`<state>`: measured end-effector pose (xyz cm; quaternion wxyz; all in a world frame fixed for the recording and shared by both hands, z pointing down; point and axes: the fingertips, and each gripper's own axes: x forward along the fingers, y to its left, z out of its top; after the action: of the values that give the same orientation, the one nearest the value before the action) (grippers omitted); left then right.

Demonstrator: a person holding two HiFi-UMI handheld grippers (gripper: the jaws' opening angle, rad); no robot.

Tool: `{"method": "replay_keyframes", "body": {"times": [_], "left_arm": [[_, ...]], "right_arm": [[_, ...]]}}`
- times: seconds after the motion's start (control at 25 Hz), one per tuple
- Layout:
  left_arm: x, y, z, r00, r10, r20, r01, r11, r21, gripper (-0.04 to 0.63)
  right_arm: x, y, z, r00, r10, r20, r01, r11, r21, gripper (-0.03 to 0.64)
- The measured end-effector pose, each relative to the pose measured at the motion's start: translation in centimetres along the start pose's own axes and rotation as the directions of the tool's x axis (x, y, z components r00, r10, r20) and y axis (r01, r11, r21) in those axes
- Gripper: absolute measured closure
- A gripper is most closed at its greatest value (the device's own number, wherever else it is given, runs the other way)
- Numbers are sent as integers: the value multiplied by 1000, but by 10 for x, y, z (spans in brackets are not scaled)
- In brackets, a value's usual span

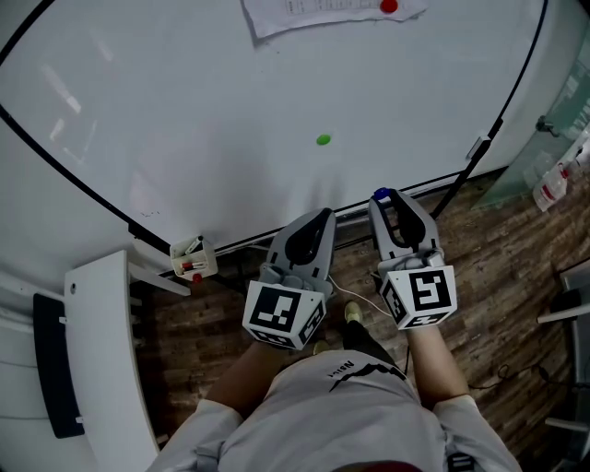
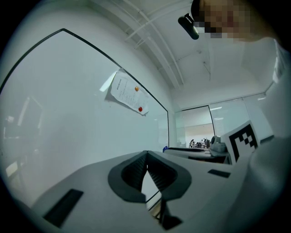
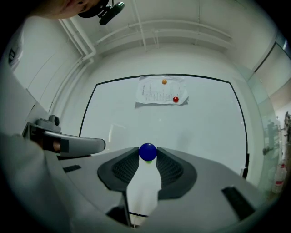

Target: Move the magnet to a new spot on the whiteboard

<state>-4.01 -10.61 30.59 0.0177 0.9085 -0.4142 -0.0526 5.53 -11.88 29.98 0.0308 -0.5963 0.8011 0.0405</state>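
White box (image 1: 192,258): sits on the ledge under the whiteboard's (image 1: 184,111) lower-left edge and holds what look like markers, too small to name.
Left gripper (image 1: 324,215): jaws pressed together with nothing between them; it hangs idle just below the board's bottom edge.
Green magnet (image 1: 323,140): stuck on bare board above the 2 grippers, apart from both.
Right gripper (image 1: 383,196): jaws clamped on the blue magnet (image 3: 148,152) at their tips, aimed at the board.
Step in hand: probably the carry, with the blue magnet pinched and a new spot not yet reached.
Next move: calls for pressing the blue magnet flat onto bare board, clear of the green one, then parting the jaws.
Sheet (image 1: 277,20): pinned high on the board by a red magnet (image 1: 389,6); the head view's top edge cuts it off and its print is unreadable.
Hard to tell: whether the blue magnet touches the board now.
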Motion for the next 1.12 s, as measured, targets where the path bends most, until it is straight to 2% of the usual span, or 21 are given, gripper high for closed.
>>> {"method": "replay_keyframes", "body": {"times": [0.6, 1.12], "left_arm": [[35, 21, -8, 999, 37, -9, -37, 999, -4, 583], [79, 53, -15, 996, 93, -20, -93, 996, -1, 583]], "right_arm": [[44, -30, -16, 1000, 24, -17, -25, 999, -26, 491], [115, -76, -28, 999, 37, -39, -38, 998, -41, 491]]}}
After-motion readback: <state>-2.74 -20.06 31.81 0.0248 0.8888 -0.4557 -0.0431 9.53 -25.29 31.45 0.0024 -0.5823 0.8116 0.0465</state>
